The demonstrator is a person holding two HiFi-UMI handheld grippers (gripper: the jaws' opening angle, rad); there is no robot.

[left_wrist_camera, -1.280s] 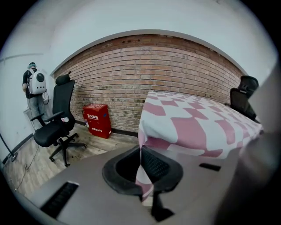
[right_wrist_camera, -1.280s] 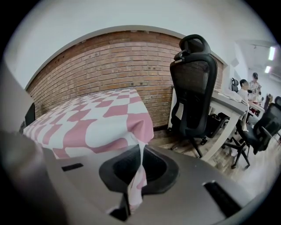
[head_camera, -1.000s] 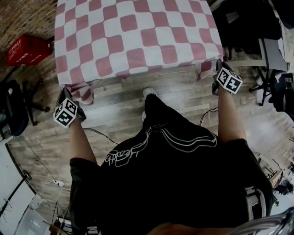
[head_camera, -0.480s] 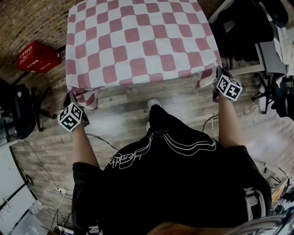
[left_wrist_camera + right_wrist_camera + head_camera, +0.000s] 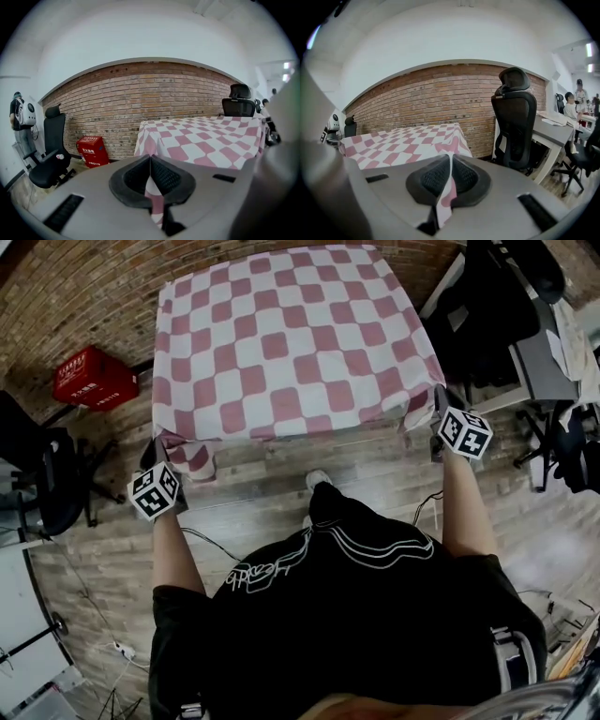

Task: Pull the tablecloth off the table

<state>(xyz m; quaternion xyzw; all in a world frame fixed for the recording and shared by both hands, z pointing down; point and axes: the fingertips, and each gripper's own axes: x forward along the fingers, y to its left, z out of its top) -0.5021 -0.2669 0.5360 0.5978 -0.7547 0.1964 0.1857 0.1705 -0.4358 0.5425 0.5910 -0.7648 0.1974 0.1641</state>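
Your left gripper [image 5: 150, 174] is clenched tight on a corner of the pink-and-white checked tablecloth [image 5: 291, 343], with a fold of cloth squeezed between the ribbed pads [image 5: 164, 177] and hanging out below them. Your right gripper [image 5: 450, 174] is clamped the same way on the other near corner. Seen from your head, they sit at about 8 o'clock and 4 o'clock of the cloth, one at each near corner. I take it you hold both corners so the pull comes evenly across the near edge and the cloth slides toward you without skewing. From those corners the tablecloth runs away toward 12 o'clock, spread flat over the whole top and draped over the edges, so the table is hidden and nothing has come off yet. Farther out, a red crate [image 5: 94, 378] stands by the brick wall [image 5: 84, 296] at 10 o'clock, and a black office chair [image 5: 518, 126] at 2 o'clock.
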